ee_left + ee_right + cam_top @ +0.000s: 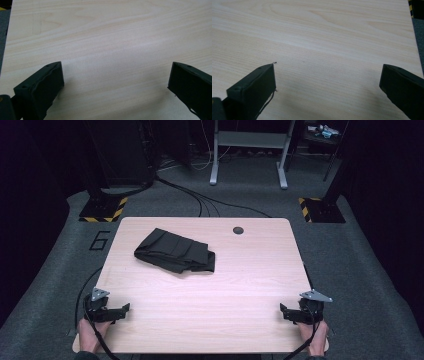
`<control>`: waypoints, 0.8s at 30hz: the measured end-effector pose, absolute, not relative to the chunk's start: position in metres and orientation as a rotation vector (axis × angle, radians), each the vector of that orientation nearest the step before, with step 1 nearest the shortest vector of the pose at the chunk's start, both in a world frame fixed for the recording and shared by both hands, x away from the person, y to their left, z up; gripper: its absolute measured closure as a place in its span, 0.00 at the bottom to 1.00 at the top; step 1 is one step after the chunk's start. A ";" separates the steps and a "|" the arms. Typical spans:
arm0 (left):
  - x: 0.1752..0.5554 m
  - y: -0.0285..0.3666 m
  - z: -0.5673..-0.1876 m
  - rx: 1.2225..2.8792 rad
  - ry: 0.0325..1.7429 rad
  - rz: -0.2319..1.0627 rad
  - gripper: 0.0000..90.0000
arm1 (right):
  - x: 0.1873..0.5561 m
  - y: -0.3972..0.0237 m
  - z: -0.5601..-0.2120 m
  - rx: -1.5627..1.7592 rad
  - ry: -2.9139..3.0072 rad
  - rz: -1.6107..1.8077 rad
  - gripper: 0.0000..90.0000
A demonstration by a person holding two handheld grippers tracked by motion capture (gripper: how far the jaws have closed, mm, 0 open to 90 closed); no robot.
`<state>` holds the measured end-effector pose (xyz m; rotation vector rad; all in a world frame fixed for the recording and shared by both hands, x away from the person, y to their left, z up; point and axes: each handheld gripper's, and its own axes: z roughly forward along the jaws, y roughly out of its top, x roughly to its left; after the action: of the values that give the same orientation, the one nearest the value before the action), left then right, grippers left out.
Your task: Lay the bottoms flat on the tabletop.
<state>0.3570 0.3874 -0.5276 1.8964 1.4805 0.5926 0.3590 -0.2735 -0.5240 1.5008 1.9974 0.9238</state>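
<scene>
Down at the near edge of the table both hands are parked at the corners. The left gripper sits at the near left corner pointing in toward the middle, and the left gripper view has both black jaws spread wide with nothing but bare wood grain between them. Same story on the other side: the right gripper rests at the near right corner, jaws fully apart, nothing in them, just tabletop and a tiny dark speck by one jaw tip.

Further out, well apart from both grippers, there's the black cloth, lying toward the far left part of the table. It's loosely folded or bunched into a rough slab, with visible creases and layered edges, and its right end looks thicker and more doubled over. Too dark to tell what garment it is.

My guess on handling: light, totally floppy, no stiffness at all, not fragile. It'll drape and unfold the second it's lifted, and thin fabric on smooth laminate will probably slide instead of letting a jaw get under it. So I'd pinch down on a raised fold or a corner where layers stack up, probably that thick right end or the near left corner, one gripper on each, rather than trying to scoop a flat bit.

Past that there's a small round hole near the far edge, then grey floor and desk legs.
</scene>
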 end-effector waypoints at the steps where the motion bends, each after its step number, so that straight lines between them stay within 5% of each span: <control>1: 0.359 0.387 -0.525 1.896 1.475 0.599 0.00 | 0.360 -0.272 -0.524 1.505 1.995 0.923 0.00; 24: 0.451 0.337 -0.458 1.971 1.292 0.628 0.00 | 0.368 -0.267 -0.530 1.506 2.029 0.860 0.00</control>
<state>0.4512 0.3368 -0.4581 1.9715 1.2916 0.6278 0.3676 -0.2670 -0.5300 1.5063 2.0292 0.8597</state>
